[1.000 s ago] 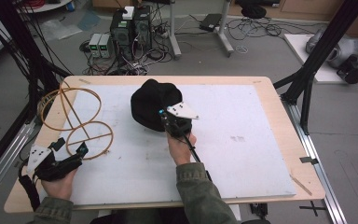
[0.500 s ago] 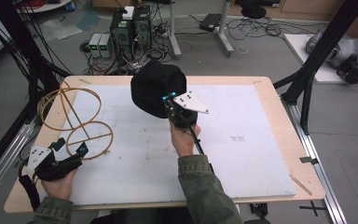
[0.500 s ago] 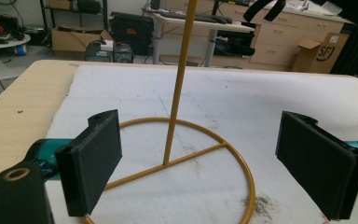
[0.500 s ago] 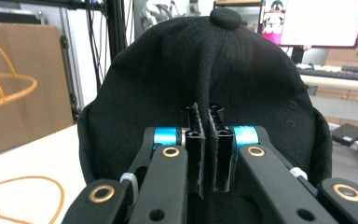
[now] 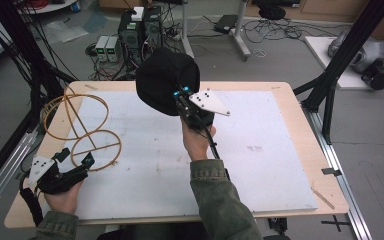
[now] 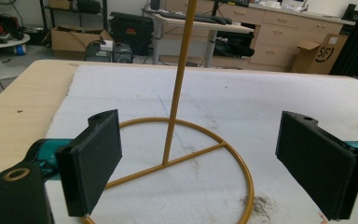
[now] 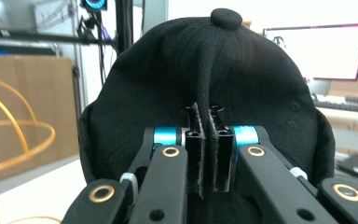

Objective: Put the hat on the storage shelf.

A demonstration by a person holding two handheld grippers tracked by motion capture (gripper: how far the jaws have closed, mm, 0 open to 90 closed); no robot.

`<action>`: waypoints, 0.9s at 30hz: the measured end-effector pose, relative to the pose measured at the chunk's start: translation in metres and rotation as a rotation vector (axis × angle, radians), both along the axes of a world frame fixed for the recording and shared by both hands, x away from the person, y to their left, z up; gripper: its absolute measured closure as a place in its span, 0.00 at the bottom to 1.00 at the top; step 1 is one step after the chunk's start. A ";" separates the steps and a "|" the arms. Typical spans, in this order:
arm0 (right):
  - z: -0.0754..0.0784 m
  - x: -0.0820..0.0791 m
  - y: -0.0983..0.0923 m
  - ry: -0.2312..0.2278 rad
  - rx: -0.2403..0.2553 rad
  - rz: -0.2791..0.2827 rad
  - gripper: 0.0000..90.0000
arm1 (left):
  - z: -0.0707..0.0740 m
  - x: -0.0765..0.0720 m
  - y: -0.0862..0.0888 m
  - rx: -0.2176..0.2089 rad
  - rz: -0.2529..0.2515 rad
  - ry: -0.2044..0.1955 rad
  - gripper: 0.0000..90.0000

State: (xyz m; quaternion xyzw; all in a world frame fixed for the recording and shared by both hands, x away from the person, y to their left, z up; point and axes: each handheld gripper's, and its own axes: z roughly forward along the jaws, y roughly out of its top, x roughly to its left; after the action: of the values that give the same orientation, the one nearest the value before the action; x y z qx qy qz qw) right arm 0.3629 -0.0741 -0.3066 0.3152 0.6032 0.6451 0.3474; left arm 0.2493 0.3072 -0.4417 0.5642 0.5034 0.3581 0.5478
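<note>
Two grippers: right gripper (image 5: pixel 180 95) pinching fold of black fabric cap (image 5: pixel 165 80), held above white board (image 5: pixel 260 150); left gripper (image 6: pixel 205 154) wide open, straddling gold wire stand (image 6: pixel 177 116) base.

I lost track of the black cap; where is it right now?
In the high view the black cap hangs above the table's far middle, pinched in the right gripper, to the right of the yellow wire stand.

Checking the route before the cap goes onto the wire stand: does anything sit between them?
Nothing visible does. The right gripper holds the black cap above the white mat, with bare mat across to the wire stand.
</note>
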 end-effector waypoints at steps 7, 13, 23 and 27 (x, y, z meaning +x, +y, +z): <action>0.019 -0.003 0.008 -0.071 0.048 0.054 0.97 | 0.000 -0.001 0.000 -0.002 -0.002 -0.004 0.16; 0.025 -0.004 0.018 -0.094 0.057 0.101 0.97 | 0.000 0.000 0.000 -0.002 -0.003 -0.004 0.16; 0.035 -0.001 0.044 -0.086 0.078 0.189 0.97 | 0.000 0.000 0.000 -0.005 -0.003 -0.003 0.16; 0.036 0.001 0.052 -0.078 0.082 0.201 0.97 | 0.000 0.001 0.000 -0.003 -0.002 0.002 0.16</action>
State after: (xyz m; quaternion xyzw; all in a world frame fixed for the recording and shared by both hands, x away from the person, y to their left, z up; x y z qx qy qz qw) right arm 0.3638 -0.0217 -0.2706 0.2419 0.5908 0.7125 0.2910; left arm 0.2498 0.3075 -0.4420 0.5642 0.5039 0.3562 0.5486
